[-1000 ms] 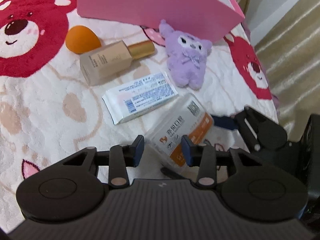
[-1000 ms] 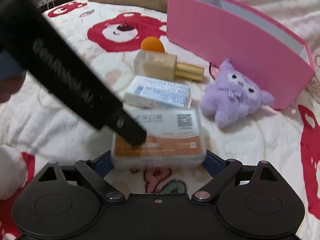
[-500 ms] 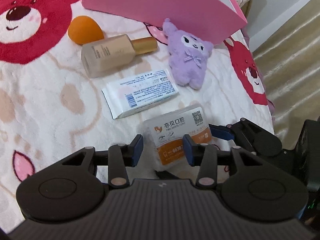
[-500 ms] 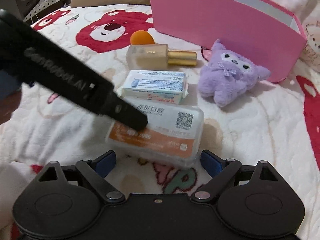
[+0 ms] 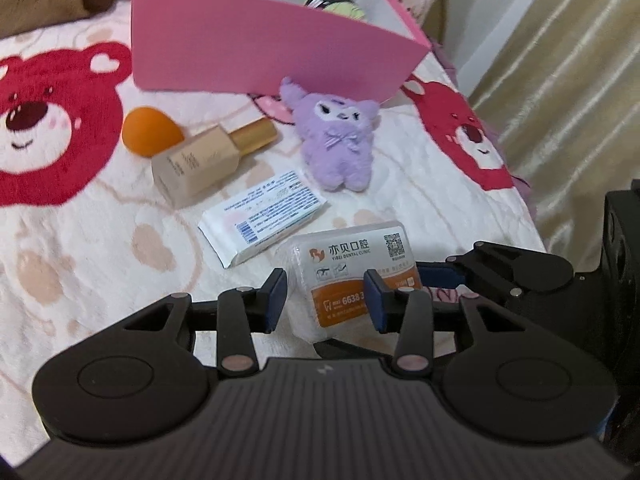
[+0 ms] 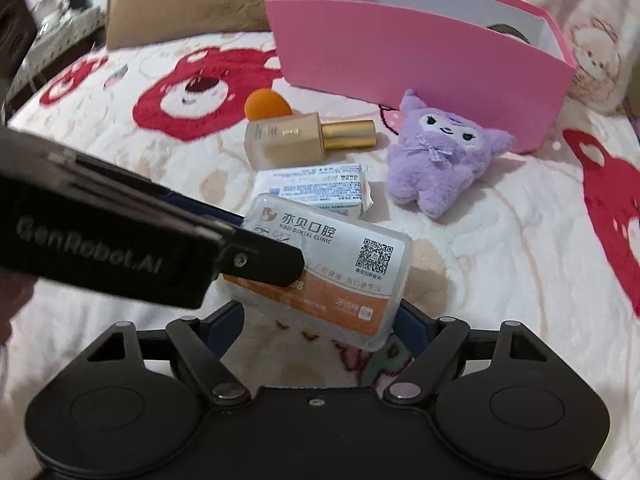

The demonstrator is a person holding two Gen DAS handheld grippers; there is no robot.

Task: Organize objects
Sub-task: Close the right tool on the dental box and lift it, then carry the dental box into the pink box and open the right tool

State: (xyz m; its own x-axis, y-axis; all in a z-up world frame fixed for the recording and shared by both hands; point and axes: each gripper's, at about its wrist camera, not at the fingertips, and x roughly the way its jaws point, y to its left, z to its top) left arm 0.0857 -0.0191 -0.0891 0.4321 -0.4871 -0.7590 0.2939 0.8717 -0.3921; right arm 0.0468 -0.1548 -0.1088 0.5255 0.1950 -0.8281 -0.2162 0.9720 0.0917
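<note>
The right tool (image 6: 318, 322) has its blue pads at the two short ends of the dental floss box (image 6: 332, 268) and its jaws are closing on it; the pads look to be touching the ends, though how firm the pinch is I cannot tell. The left tool (image 5: 326, 300) has its jaws closing too, and the same box (image 5: 352, 280) shows between its pads, yet whether they press it or stand short of it cannot be read from either view. The box sits tilted, one end raised off the bear-print blanket (image 5: 80, 240), so it appears to be part-lifted (a two-handed pickup, by the look of it). In the right wrist view, the white packet (image 6: 316, 188) lies just beyond the box at 12 o'clock, the foundation bottle (image 6: 296, 138) and orange sponge (image 6: 266, 106) farther on at 11, the purple plush (image 6: 440, 156) at 1 o'clock, and the open pink box (image 6: 420, 64) behind them all with some dark item already inside. The step in hand seems to be securing the floss box; the next move would call for a settled grip, then a carry over the packet and bottle to the pink box.
</note>
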